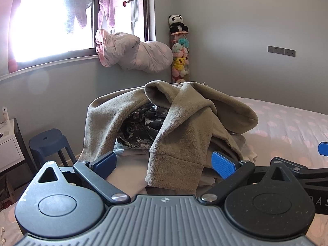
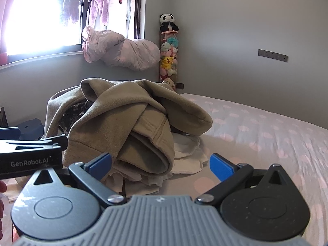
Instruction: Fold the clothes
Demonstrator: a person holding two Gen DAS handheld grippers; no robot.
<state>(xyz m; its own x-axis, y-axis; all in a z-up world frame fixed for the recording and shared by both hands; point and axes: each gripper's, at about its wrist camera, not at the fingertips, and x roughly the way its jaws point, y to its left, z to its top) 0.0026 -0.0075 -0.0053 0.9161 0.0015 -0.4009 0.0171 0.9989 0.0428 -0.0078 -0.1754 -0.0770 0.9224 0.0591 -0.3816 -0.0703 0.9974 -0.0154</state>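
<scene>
A crumpled olive fleece garment (image 1: 184,119) tops a heap of clothes on the bed; a dark floral fabric (image 1: 141,127) shows under it, and white cloth (image 2: 188,157) lies at the base. My left gripper (image 1: 164,162) is open, its blue pads either side of a hanging sleeve cuff (image 1: 174,170), not closed on it. My right gripper (image 2: 161,164) is open too, facing the rolled lower edge of the fleece garment (image 2: 131,123). The left gripper's body (image 2: 30,153) shows at the left of the right wrist view.
The bed (image 2: 266,135) has a pale cover with pink dots and stretches to the right. A dark stool (image 1: 49,143) and a white cabinet (image 1: 8,143) stand at the left. A bundled duvet (image 1: 133,51) rests on the windowsill beside a tube of plush toys (image 1: 180,57).
</scene>
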